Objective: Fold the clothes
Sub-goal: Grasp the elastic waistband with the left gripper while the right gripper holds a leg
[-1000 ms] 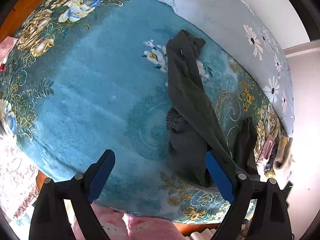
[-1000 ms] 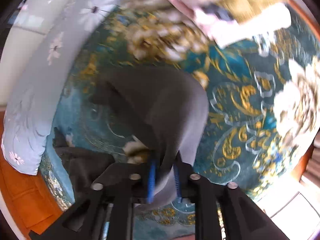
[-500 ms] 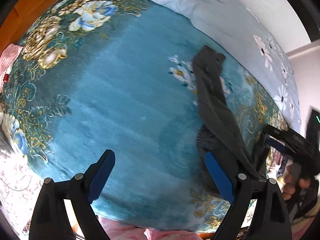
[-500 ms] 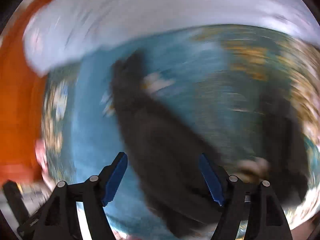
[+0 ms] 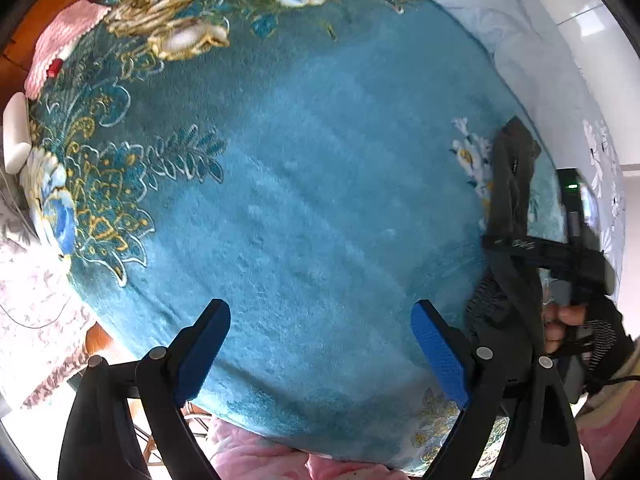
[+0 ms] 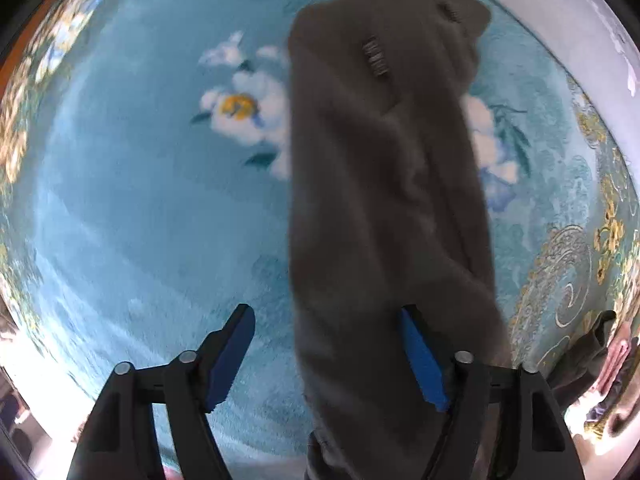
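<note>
A long dark grey garment [image 6: 384, 184] lies stretched out on the teal flowered blanket [image 6: 132, 208], narrow end far, wide end under my right gripper. My right gripper [image 6: 326, 360] is open, its jaws wide, with the garment's near end lying between them and over the right finger. In the left wrist view the same garment [image 5: 512, 184] is at the far right, with my right gripper [image 5: 532, 248] above it. My left gripper [image 5: 320, 348] is open and empty over bare blanket [image 5: 304, 200], left of the garment.
A pale flowered quilt [image 5: 520, 40] lies along the blanket's far edge. A pink knitted item [image 5: 64, 36] and a white object [image 5: 16, 132] sit at the left edge. Other dark and pink clothes [image 6: 592, 360] lie at the right edge. A wooden frame [image 5: 36, 12] borders the far left.
My right gripper opened, let go of the grey garment and swung round to face along its length. My left gripper drifted left, so the garment now sits at its view's right edge.
</note>
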A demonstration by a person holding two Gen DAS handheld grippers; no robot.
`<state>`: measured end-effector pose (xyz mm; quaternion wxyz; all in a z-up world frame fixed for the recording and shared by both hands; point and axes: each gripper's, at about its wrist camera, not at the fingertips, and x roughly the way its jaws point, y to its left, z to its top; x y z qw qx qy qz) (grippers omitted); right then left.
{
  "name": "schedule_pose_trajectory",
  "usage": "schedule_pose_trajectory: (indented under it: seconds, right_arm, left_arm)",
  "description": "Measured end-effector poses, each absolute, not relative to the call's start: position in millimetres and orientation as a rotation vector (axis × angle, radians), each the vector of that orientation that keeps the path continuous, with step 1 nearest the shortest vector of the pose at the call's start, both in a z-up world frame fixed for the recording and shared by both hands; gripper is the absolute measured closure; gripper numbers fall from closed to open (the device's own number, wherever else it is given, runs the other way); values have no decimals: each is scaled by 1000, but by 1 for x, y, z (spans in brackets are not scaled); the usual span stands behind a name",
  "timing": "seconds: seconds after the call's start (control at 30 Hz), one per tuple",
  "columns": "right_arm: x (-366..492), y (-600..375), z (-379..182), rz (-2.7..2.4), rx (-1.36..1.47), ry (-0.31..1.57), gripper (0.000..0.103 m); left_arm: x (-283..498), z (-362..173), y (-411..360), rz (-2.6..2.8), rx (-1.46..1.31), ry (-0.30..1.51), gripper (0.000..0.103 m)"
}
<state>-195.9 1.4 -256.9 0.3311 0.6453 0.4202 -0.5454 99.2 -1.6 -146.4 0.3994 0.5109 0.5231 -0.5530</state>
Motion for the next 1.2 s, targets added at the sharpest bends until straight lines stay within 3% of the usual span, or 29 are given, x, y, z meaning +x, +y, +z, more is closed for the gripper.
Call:
schedule_pose_trajectory:
  seconds: [0.03, 0.07, 0.37, 0.57, 0.8, 0.93, 1.2]
  right_arm:
    - [-202, 4, -254, -1439, 1688, 1085, 83]
    - [-211, 8, -249, -1450, 1706, 1067, 93]
    - [-343, 115, -123, -1767, 1714, 404, 95]
    - [-431, 278, -64, -2237, 1705, -40, 95]
    - [-429, 389, -133, -2229, 2153, -140, 95]
    - [-408, 404, -141, -2181, 2198, -184, 95]
    - [-422, 394, -139, -2163, 2149, -100, 95]
  left_arm:
    - [94, -149, 1, -1405, 1304, 1326, 11]
    - [87, -150, 5, -1420, 1318, 1325, 11]
    - [-18, -162, 35, -1591, 1503, 1322, 11]
    - [-76, -179, 49, -1617, 1612, 1372, 11]
    - [-101, -221, 48, -1462, 1572, 1600, 11]
    - [-102, -250, 42, -1364, 1476, 1760, 11]
    - [-110, -282, 43, -1391, 1380, 2068, 11]
